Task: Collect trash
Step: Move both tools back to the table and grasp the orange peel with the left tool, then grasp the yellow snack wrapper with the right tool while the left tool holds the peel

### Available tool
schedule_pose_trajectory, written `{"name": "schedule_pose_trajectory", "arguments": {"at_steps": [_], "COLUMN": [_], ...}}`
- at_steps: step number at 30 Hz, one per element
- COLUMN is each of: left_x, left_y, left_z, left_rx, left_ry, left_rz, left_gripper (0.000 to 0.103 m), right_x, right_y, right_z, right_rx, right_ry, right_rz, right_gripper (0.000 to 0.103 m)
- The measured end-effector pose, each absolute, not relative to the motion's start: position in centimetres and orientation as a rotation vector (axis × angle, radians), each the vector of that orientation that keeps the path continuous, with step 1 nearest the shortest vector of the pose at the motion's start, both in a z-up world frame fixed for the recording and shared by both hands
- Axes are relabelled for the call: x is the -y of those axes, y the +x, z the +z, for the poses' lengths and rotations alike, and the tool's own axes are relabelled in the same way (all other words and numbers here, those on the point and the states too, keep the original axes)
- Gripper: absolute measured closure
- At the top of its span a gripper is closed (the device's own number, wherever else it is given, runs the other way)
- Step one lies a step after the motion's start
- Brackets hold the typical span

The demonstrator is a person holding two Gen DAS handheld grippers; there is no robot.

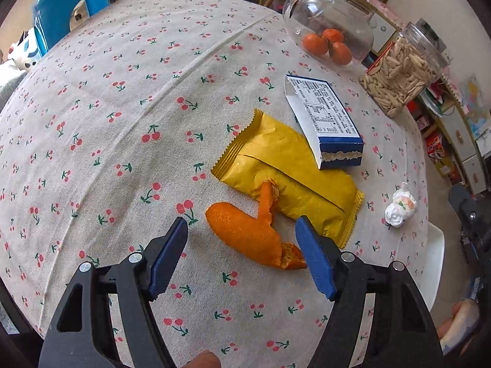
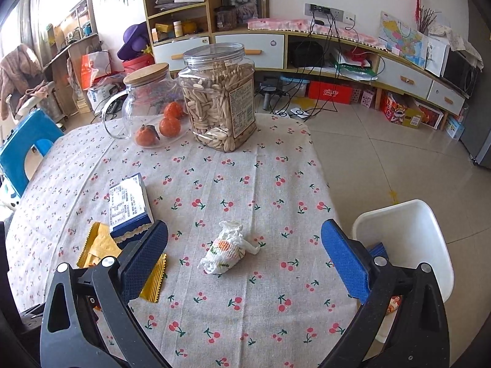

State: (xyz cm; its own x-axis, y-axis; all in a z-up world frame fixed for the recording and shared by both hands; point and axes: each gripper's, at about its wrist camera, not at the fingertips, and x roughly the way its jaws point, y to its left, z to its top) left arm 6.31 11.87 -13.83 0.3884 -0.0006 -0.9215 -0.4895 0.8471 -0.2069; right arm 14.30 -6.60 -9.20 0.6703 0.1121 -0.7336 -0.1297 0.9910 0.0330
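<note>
An orange peel [image 1: 248, 230] lies on the cherry-print tablecloth [image 1: 122, 122], partly on a yellow wrapper [image 1: 285, 168]. A blue and white box [image 1: 325, 122] rests on the wrapper's far edge. My left gripper [image 1: 242, 227] is open, its blue pads on either side of the peel, just above it. A crumpled white wrapper [image 2: 227, 253] lies on the cloth; it also shows in the left wrist view [image 1: 400, 205]. My right gripper [image 2: 245, 236] is open and empty, straddling the white wrapper from the near side. The box [image 2: 129, 205] and yellow wrapper [image 2: 98, 245] lie to its left.
A glass jar with oranges [image 2: 150, 107] and a plastic jar of seeds [image 2: 221, 98] stand at the table's far end. A white bin [image 2: 408, 245] holding some trash sits off the table's right edge. A blue chair [image 2: 27, 144] stands at the left.
</note>
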Motion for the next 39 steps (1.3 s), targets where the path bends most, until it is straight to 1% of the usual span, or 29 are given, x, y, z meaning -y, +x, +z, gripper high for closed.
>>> {"name": "schedule_pose_trajectory", "arguments": {"at_steps": [2, 3, 6, 8, 9, 13, 19, 21, 26, 30, 31, 32, 33, 34, 35, 37, 38, 39], "left_x": [-11.7, -11.6, -11.5, -11.8, -12.0, -13.6, -17.6, -19.0, -21.2, -21.8, -22.0, -22.2, -22.5, -22.7, -22.8, -23.1, -23.2, -23.3], "left_y": [6.2, 6.2, 6.6, 6.6, 6.6, 6.4, 5.0, 4.6, 4.0, 4.0, 3.9, 3.8, 3.8, 3.6, 3.6, 3.4, 3.3, 3.2], "left_z": [-14.1, -14.0, -14.0, -13.9, -13.9, -12.8, -7.2, -6.1, -6.6, -6.7, -6.6, -6.4, -6.3, -6.3, -6.2, -6.2, -6.2, -6.2], "left_rx": [-1.128, -1.115, -1.101, -1.098, -1.098, -1.092, -0.978, -0.953, -0.958, -0.966, -0.961, -0.955, -0.952, -0.95, -0.949, -0.948, -0.947, -0.945], "left_ry": [-0.483, -0.465, -0.417, -0.415, -0.423, -0.446, -0.378, -0.373, -0.437, -0.451, -0.458, -0.468, -0.479, -0.488, -0.495, -0.501, -0.502, -0.503], "left_rz": [0.338, 0.344, 0.348, 0.331, 0.317, 0.295, 0.324, 0.329, 0.317, 0.316, 0.319, 0.321, 0.322, 0.324, 0.326, 0.331, 0.334, 0.336], "left_gripper": [0.037, 0.047, 0.066, 0.075, 0.077, 0.08, 0.08, 0.08, 0.08, 0.08, 0.08, 0.079, 0.079, 0.079, 0.079, 0.079, 0.079, 0.079], "right_x": [6.3, 6.2, 5.8, 5.4, 5.1, 3.3, -2.0, -3.7, -6.1, -6.3, -6.4, -6.5, -6.5, -6.5, -6.5, -6.8, -6.7, -6.7], "right_y": [14.4, 14.4, 14.4, 14.5, 14.6, 14.9, 13.9, 13.4, 13.7, 13.9, 13.8, 13.6, 13.4, 13.2, 13.0, 12.7, 12.6, 12.5], "right_z": [-9.5, -9.6, -9.9, -10.3, -10.5, -11.5, -12.4, -13.1, -15.5, -16.1, -16.0, -16.0, -15.9, -15.7, -15.4, -15.1, -14.9, -14.8], "right_rx": [-0.834, -0.839, -0.852, -0.866, -0.876, -0.912, -0.915, -0.914, -0.952, -0.959, -0.953, -0.946, -0.94, -0.934, -0.933, -0.941, -0.947, -0.95], "right_ry": [-0.029, -0.034, -0.057, -0.072, -0.08, -0.115, -0.247, -0.309, -0.407, -0.374, -0.371, -0.367, -0.368, -0.367, -0.355, -0.337, -0.322, -0.309], "right_rz": [0.14, 0.144, 0.16, 0.185, 0.202, 0.33, 0.553, 0.599, 0.636, 0.668, 0.676, 0.682, 0.681, 0.683, 0.697, 0.714, 0.726, 0.729], "right_gripper": [0.007, 0.007, 0.007, 0.007, 0.007, 0.007, 0.007, 0.007, 0.007, 0.008, 0.014, 0.016, 0.022, 0.036, 0.045, 0.069, 0.071, 0.076]}}
